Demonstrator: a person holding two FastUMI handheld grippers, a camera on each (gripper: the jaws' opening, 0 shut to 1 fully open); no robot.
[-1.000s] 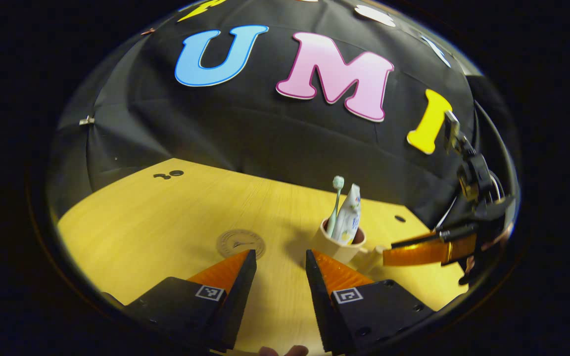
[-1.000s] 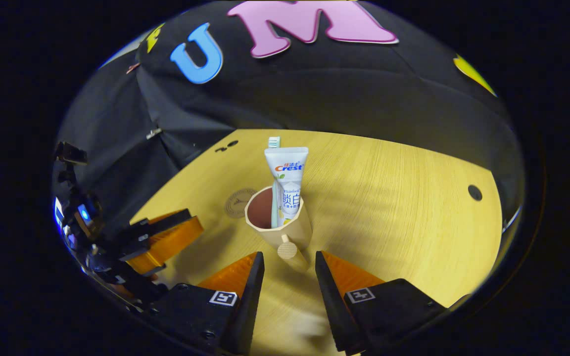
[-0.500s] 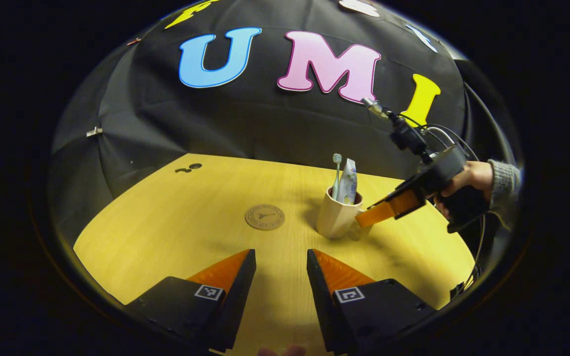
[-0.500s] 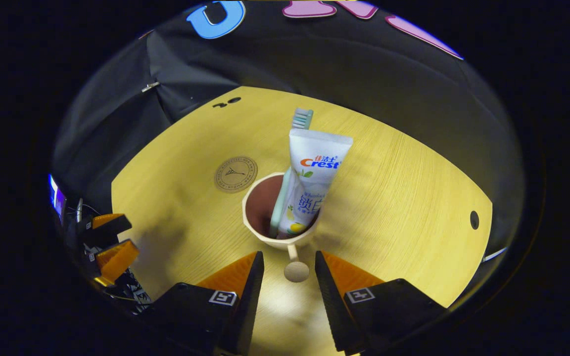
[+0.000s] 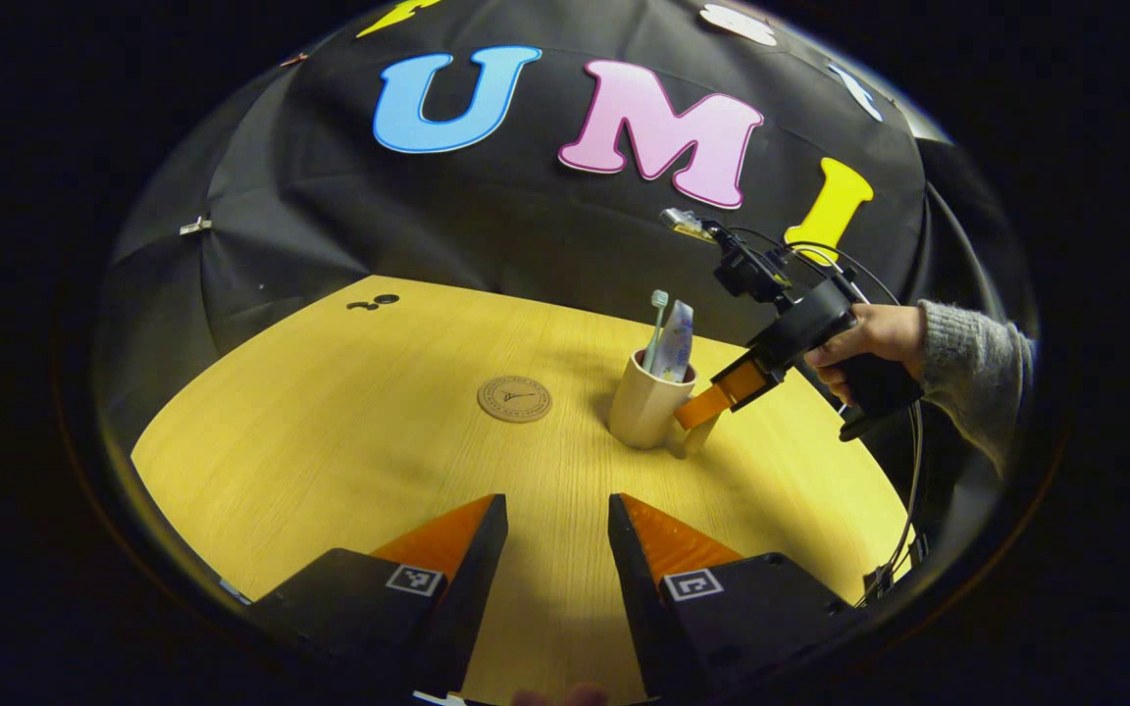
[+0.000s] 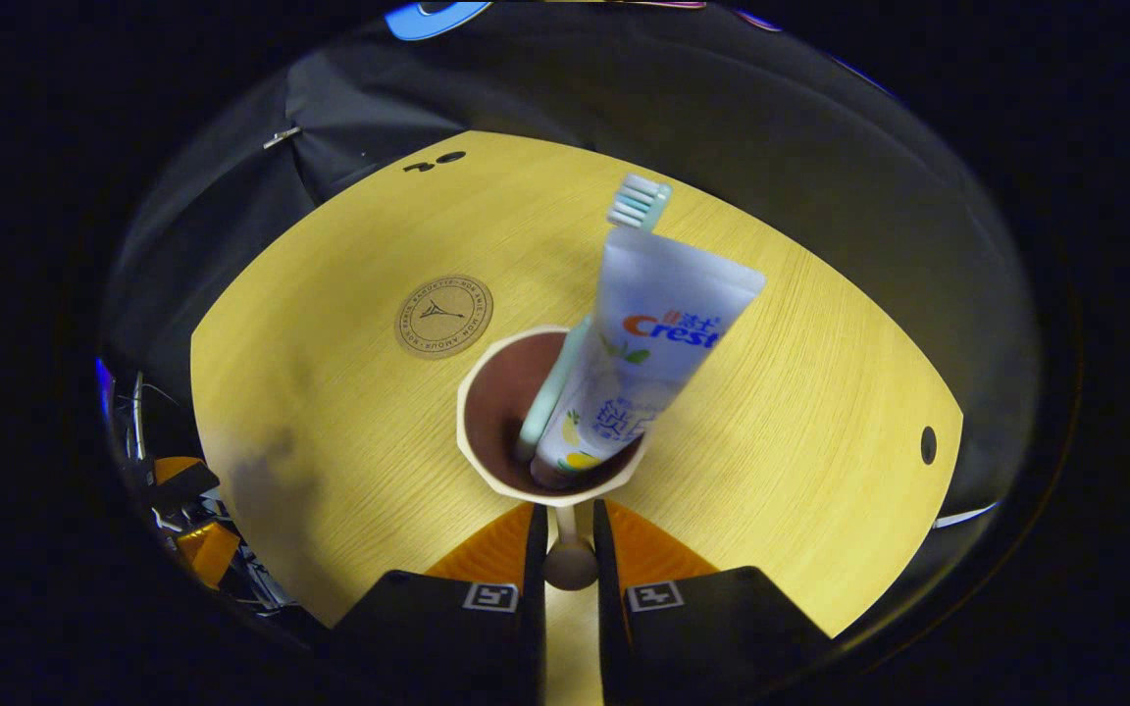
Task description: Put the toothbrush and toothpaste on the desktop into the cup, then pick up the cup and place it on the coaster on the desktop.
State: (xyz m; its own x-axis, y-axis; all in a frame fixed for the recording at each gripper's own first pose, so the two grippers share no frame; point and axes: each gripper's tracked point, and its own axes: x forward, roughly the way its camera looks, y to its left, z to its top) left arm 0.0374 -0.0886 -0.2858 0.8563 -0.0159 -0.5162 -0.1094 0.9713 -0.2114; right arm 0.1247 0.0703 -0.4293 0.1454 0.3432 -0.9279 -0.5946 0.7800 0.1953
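A beige cup [image 5: 640,412] stands on the yellow wooden desktop [image 5: 349,431], with a pale green toothbrush [image 5: 658,319] and a white toothpaste tube [image 5: 676,343] upright inside. My right gripper [image 5: 700,405] comes in from the right, held by a hand [image 5: 869,338], and is at the cup's handle. In the right gripper view I look down into the cup [image 6: 475,392], with toothpaste [image 6: 658,343] and toothbrush [image 6: 638,201] leaning right; my right gripper [image 6: 568,525] is shut on the handle [image 6: 570,567]. A round cork coaster [image 5: 514,399] [image 6: 443,316] lies left of the cup. My left gripper [image 5: 557,512] is open, held back near the front edge.
Small dark holes [image 5: 374,301] mark the table's far left, and another hole [image 6: 928,443] is at the right edge. The black cloth wall rises behind the table. My left gripper [image 6: 187,510] and cables show at the table's near left edge.
My right gripper moved forward and down over the cup and its fingers went from open to shut on the handle. My left gripper drew back from the cup.
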